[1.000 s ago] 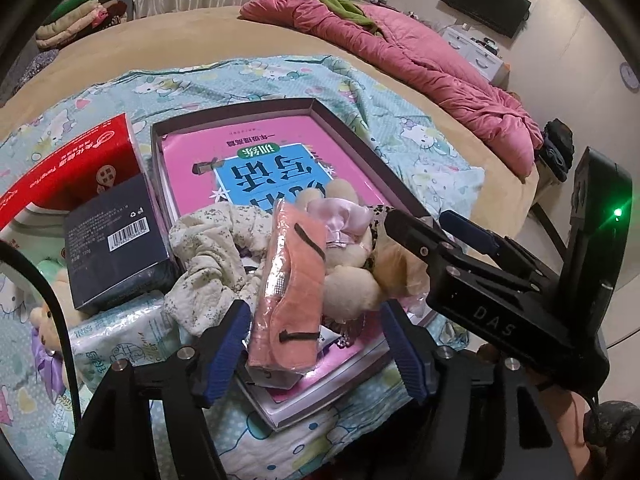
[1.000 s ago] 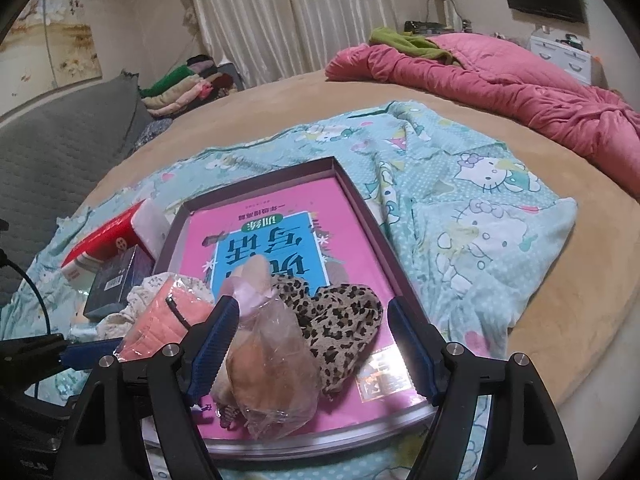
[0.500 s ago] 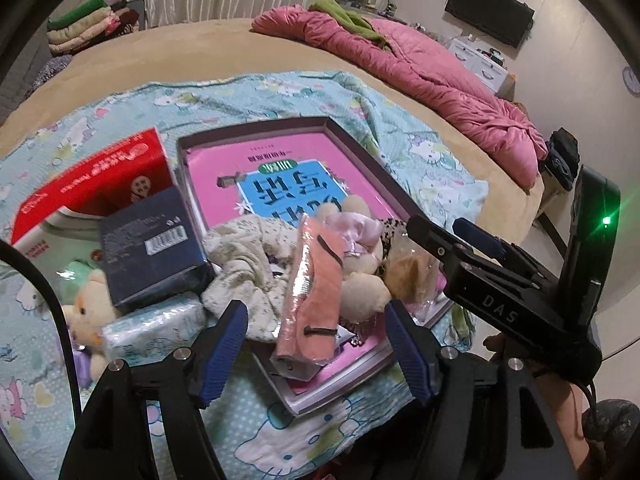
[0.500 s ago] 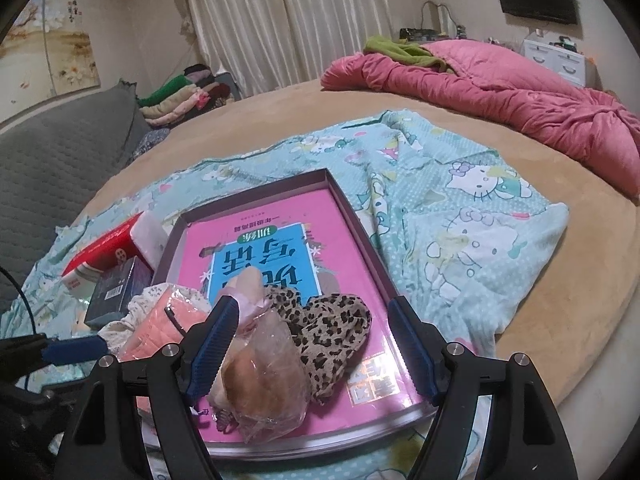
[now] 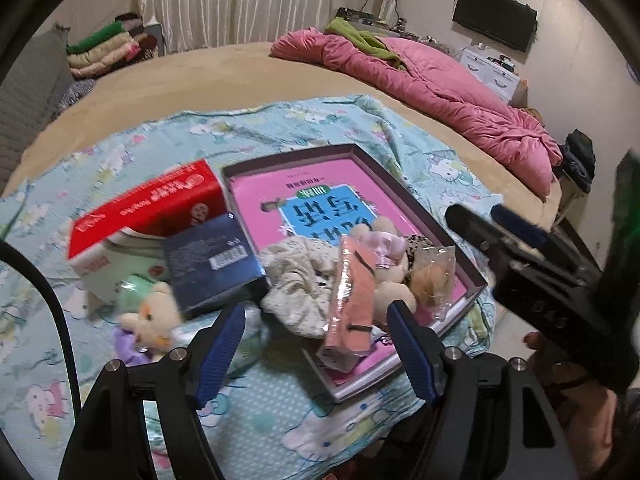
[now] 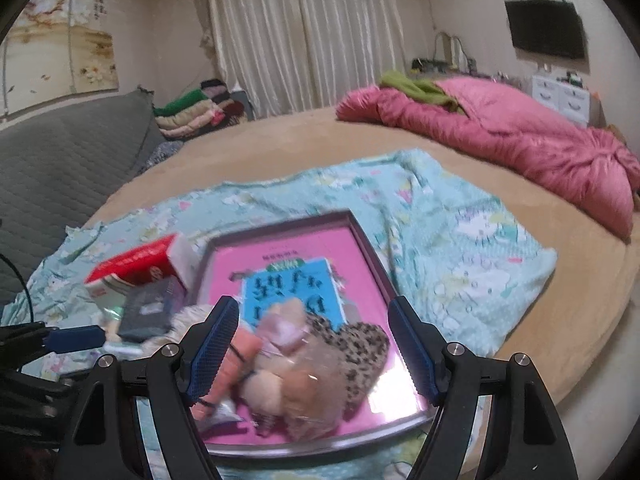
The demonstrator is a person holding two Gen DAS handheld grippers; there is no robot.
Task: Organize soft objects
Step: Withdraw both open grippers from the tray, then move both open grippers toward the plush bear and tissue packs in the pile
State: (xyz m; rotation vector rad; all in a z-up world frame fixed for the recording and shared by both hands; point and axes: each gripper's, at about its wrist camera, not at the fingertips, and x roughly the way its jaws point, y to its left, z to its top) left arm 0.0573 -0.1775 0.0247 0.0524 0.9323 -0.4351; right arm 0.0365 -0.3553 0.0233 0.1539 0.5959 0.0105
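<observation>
Left gripper (image 5: 316, 354): hovering low over the near edge of the teal cartoon-print blanket (image 5: 120, 168), aimed at the pile of soft objects; jaws spread wide, nothing between them. Right gripper (image 6: 314, 350): also hovering, jaws spread wide and empty, pointed at the tray (image 6: 362, 236) from the near side; seen from the left wrist view as a black body with a blue-tipped finger at far right (image 5: 520, 248).

Soft things heaped at the tray's near end: cream floral scrunchie (image 5: 296, 276), pink packet in clear wrap (image 5: 352, 292) standing on edge against it, beige plush with pink bow (image 5: 384, 248), cellophane-wrapped tan item (image 5: 434, 272), leopard-print piece (image 6: 360, 348). Small bear plush (image 5: 150, 316) off the tray, on the blanket just left of the left gripper's finger.

Writing: pink book (image 5: 320, 208) lining the tray bears large Chinese characters on a blue panel, upside down to the cameras, not legible enough to transcribe. Red box (image 5: 148, 208) with white print, blurred. Dark blue box (image 5: 212, 260) with a barcode label, leaning on the red box. "DAS"-like lettering on the right gripper body, smeared.

Against one second ago: both views pulled back and higher, more bed (image 5: 240, 76) and pink quilt (image 5: 440, 92) visible; pile unchanged in arrangement; jaws as wide as before. Motion blur in both views now.
</observation>
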